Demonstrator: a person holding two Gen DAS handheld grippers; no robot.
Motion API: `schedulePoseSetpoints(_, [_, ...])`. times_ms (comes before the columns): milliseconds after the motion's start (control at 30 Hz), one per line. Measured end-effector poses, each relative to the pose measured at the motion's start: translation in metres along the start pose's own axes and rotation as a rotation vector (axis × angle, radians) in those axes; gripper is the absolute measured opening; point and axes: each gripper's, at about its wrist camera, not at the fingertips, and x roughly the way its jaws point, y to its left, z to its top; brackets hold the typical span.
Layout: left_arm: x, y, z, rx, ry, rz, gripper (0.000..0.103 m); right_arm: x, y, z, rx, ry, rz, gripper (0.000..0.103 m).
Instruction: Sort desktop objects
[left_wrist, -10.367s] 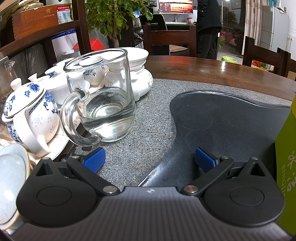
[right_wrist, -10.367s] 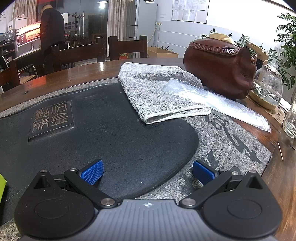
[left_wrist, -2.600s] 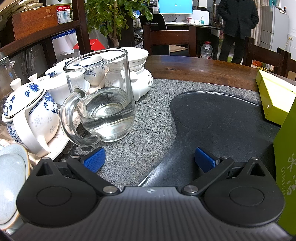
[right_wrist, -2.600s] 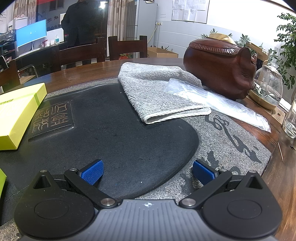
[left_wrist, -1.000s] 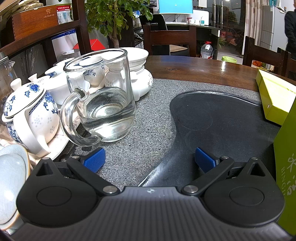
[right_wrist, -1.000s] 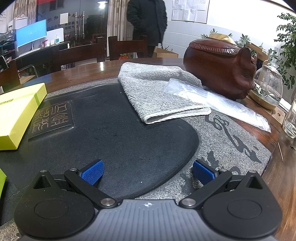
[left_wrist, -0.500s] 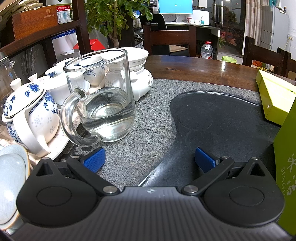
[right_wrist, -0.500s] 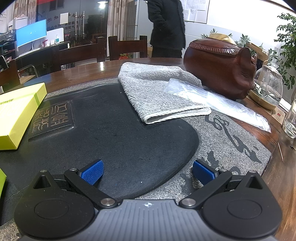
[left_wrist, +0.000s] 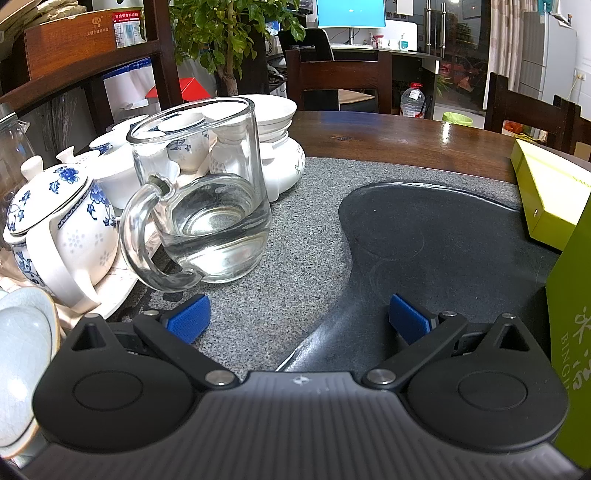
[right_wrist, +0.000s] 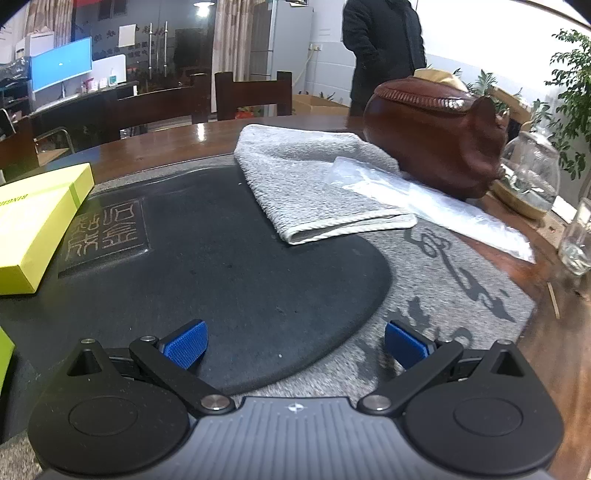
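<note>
- The wooden worktop (left_wrist: 406, 136) carries a grey granite slab (left_wrist: 295, 236) with a dark stone tray (right_wrist: 229, 266) sunk into it; every place below is given relative to that tray.
- A brown clay pot (right_wrist: 436, 144) stands beyond the tray's far right edge.
- A grey folded towel (right_wrist: 314, 184) lies across the tray's far right rim, with a clear plastic bag (right_wrist: 436, 206) just to its right.
- A lime-green box (right_wrist: 33, 221) rests on the tray's left edge.
- A glass mug (left_wrist: 207, 206) holding water sits on the granite left of the tray, beside a blue-and-white teapot (left_wrist: 59, 229).
- The left tongs (left_wrist: 299, 319) are spread wide and empty over the tray's near left rim.
- The right tongs (right_wrist: 295, 345) are likewise wide and empty above the tray's near edge.
</note>
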Motion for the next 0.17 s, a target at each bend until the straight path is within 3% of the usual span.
schedulePoseSetpoints(167, [-0.002,0.002,0.0,-0.003,0.013,0.007,0.103,-0.024,0.003,-0.004,-0.048,-0.023,0.011,0.103])
